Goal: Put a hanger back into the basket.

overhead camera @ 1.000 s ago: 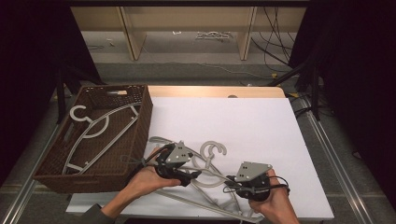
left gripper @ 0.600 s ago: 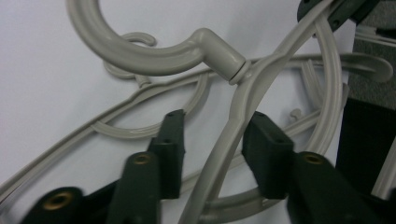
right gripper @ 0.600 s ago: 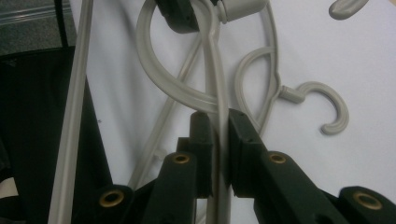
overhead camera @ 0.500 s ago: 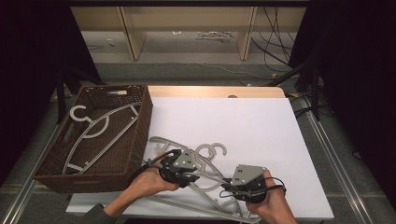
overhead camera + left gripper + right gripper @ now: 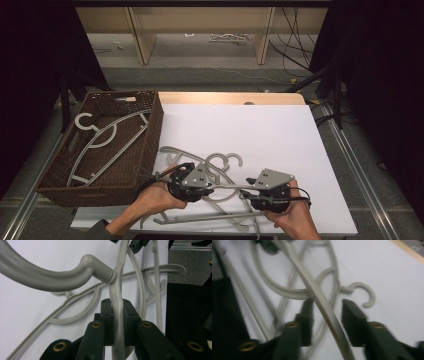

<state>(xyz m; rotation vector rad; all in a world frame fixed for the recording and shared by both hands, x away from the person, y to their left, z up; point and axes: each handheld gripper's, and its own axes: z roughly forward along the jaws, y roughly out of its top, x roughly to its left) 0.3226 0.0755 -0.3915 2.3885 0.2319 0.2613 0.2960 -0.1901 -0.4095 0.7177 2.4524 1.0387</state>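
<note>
Left gripper view looks along the left hand-held gripper (image 5: pixel 117 320), whose jaws have just been closing and now clamp tight on the thin grey arm of a hanger (image 5: pixel 117 290). The pads press it from both sides just below the joint where the thick hook (image 5: pixel 50 277) branches off to the left. Behind it, more hangers (image 5: pixel 75 315) lie crossed on the white bench (image 5: pixel 30 310).

In the right gripper view, the right hand-held gripper (image 5: pixel 325 312) has its jaws partly apart, having just been opening. A hanger bar (image 5: pixel 322 302) runs between the pads, and the blurred picture does not show either pad pressing on it. Just beyond the right jaw a loose hook (image 5: pixel 364 293) lies on the bench (image 5: pixel 387 270).

From the high view, both hand-held grippers sit at the near edge of the bench (image 5: pixel 240 125), the left one (image 5: pixel 190 182) held by a hand (image 5: pixel 152 197) and the right one (image 5: pixel 267 190) by the other hand (image 5: pixel 292 217). They are near each other, over one tangle of grey hangers (image 5: pixel 220 175) that spreads between and in front of them. One long bar (image 5: pixel 210 217) lies along the bench's near edge.

Left of the pile, a brown wicker basket (image 5: pixel 150 110) stands touching the bench's left side. Inside it lie more grey hangers (image 5: pixel 105 142), one hook (image 5: pixel 82 120) pointing toward the far left corner.
</note>
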